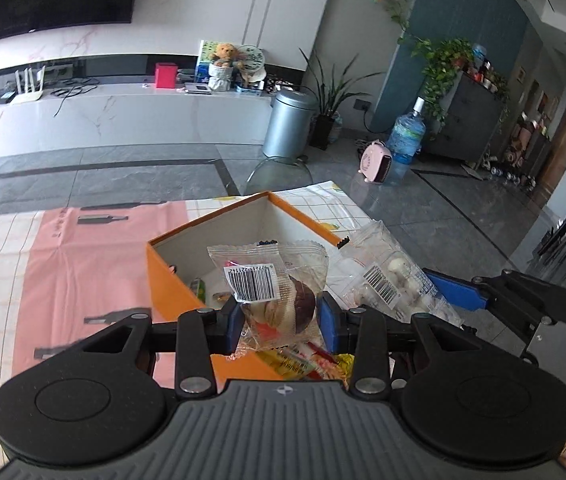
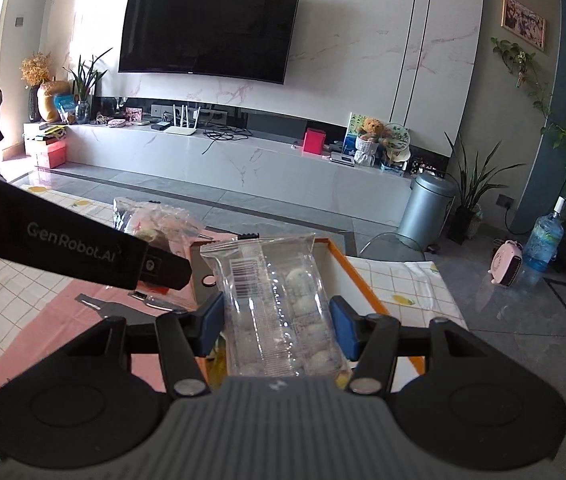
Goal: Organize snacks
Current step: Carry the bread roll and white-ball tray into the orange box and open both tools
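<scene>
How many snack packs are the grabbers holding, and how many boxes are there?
Clear plastic snack packs held: 2, the brown-cake pack and the white-balls pack
Orange cardboard box: 1
Total: 3

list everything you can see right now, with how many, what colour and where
box: 1, orange, open, on the table
pastry packet: 1, clear, held over the box
white-ball packet: 1, clear, held over the box
tablecloth: 1, pink and white lemon check, on the table
TV: 1, black, wall
bin: 1, silver, floor
water bottle: 1, blue, floor
left gripper: 1, black, blue pads
right gripper: 1, black, blue pads
</scene>
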The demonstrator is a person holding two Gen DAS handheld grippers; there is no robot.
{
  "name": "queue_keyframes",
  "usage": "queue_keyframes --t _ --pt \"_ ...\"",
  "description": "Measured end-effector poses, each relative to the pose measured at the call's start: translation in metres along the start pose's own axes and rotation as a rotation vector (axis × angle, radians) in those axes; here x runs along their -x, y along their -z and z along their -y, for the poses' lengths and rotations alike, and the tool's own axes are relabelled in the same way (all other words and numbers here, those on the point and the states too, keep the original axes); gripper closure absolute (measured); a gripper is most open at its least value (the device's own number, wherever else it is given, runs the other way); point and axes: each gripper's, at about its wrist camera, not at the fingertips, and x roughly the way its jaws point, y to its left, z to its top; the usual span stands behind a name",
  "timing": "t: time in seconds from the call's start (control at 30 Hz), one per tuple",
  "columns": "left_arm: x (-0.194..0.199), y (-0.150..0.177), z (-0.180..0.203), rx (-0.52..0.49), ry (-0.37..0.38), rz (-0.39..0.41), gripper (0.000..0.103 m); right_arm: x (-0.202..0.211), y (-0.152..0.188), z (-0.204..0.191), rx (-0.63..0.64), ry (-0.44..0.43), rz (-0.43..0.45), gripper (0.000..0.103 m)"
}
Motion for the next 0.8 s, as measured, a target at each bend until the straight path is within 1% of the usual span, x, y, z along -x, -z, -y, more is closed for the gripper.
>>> queue_keyframes --t 0.07,0.17,0.3,0.53,0.7,0.8 --pt "-0.013 -0.007 0.007 -0.029 0.004 -0.014 0.060 -0.010 -0.004 0.012 0.001 0.010 -0.023 0.048" --pt "-0.035 -0.013 0.011 -0.047 0.019 -0.052 0.060 -0.031 -0.008 0.027 0.021 0.032 -0.068 0.048" --pt "-0.064 -0.017 0.012 -0.085 0.004 -0.091 0.060 -0.063 -0.010 0.041 0.039 0.016 -0.139 0.048" --pt "-0.111 -0.021 -0.001 -0.113 -0.001 -0.178 0.060 -0.122 -0.008 0.046 0.102 -0.004 -0.253 0.048" --pt "-0.133 -0.018 -0.007 -0.163 -0.019 -0.239 0.060 -0.157 -0.005 0.045 0.118 -0.020 -0.326 0.048" --pt "-0.145 -0.015 -0.010 -0.185 -0.024 -0.277 0.060 -0.173 -0.002 0.041 0.151 -0.023 -0.355 0.048"
